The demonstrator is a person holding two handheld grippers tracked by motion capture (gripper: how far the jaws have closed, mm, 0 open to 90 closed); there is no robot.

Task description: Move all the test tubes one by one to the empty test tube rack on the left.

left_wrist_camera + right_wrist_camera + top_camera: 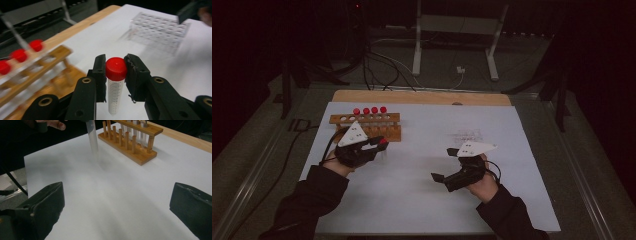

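The left hand-held gripper (116, 75) pinches a red-capped tube (115, 85) just under its cap, upright, cap up, just near of the wooden rack (367, 126); the right hand-held gripper (117, 205) stands spread wide, empty, over the counter (422, 200).

Dark sleeves (307, 200); black claws (grey triangular plates).

Red-capped tube (115, 82) in tool (115, 68)

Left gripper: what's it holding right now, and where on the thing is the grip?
The left gripper is shut on a red-capped tube, its pads clamped on the red cap at the top. The right gripper is open, holding nothing.
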